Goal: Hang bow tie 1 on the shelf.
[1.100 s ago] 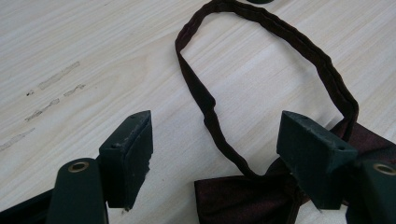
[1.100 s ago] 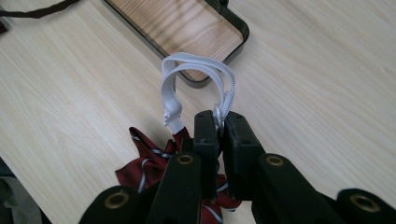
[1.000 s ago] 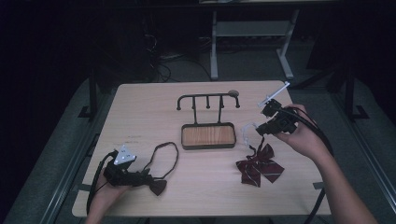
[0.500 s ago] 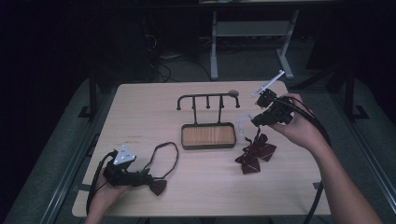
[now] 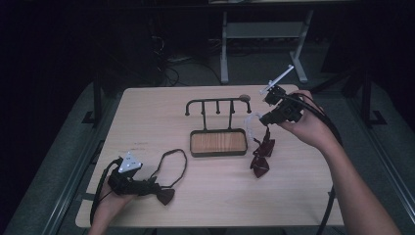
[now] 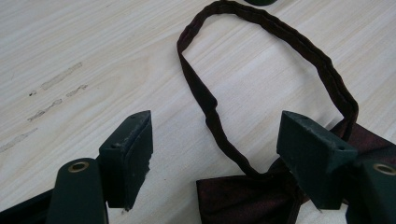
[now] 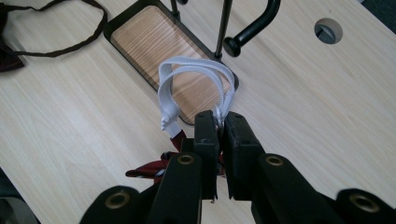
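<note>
Two bow ties are out on the desk [image 5: 303, 196], and one small hook stand [image 5: 218, 128] sits between them, so I place everything by that stand.

Well to its left, near the desk's front edge, the left tongs [image 5: 152, 188] rest low with their jaws spread apart, gripping nothing. The dark bow tie [image 5: 165, 196] lies flat just at their tips, its knot between the open jaws in the left gripper view, and its thin neck strap [image 6: 261, 65] curls in a loop on the wood toward the stand.

The stand has a wooden tray base and a black rail with four hooks; nothing hangs on it.

Just right of the stand, the right tongs [image 5: 262, 119] are raised above the desk and clamped tight on the white elastic strap [image 7: 194, 77] of the second, checked red bow tie [image 5: 261, 155]. That tie dangles below them, its lower end close to the desk beside the tray's right edge. One round cable hole [image 7: 328, 31] is cut in the desk behind the stand.
</note>
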A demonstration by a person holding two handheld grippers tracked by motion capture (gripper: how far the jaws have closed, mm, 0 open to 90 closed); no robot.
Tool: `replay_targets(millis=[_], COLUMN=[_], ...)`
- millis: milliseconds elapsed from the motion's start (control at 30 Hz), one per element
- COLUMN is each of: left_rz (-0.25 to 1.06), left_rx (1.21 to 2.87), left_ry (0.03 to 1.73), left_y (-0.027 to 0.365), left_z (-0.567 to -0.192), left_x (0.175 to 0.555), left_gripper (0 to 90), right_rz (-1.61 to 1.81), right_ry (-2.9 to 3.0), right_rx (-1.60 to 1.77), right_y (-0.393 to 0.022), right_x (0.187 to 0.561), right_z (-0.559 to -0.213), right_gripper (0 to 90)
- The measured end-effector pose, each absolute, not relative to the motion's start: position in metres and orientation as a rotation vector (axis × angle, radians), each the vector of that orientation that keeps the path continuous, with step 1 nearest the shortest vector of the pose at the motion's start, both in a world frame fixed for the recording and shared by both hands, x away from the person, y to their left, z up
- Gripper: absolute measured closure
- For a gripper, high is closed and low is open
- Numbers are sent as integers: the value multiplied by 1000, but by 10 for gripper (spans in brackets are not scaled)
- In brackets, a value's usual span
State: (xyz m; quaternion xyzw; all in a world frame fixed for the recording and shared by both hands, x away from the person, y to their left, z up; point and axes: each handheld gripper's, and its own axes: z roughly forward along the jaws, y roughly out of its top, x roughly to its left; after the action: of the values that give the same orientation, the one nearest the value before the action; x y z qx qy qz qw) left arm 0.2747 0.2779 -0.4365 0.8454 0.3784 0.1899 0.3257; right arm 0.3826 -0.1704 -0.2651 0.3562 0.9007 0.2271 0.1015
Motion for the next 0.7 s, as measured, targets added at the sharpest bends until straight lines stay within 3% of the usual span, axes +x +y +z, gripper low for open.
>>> replay_targets(millis=[700], left_rz=[501], left_rx=[2228], left_ry=[977], left_y=[277], left_z=[-436], left_x=[275], left_gripper=[274], right_rz=[681], right_ry=[2634], right_rx=[1153], right_y=[-166], right_x=[423], right_z=[-261], right_gripper=[841])
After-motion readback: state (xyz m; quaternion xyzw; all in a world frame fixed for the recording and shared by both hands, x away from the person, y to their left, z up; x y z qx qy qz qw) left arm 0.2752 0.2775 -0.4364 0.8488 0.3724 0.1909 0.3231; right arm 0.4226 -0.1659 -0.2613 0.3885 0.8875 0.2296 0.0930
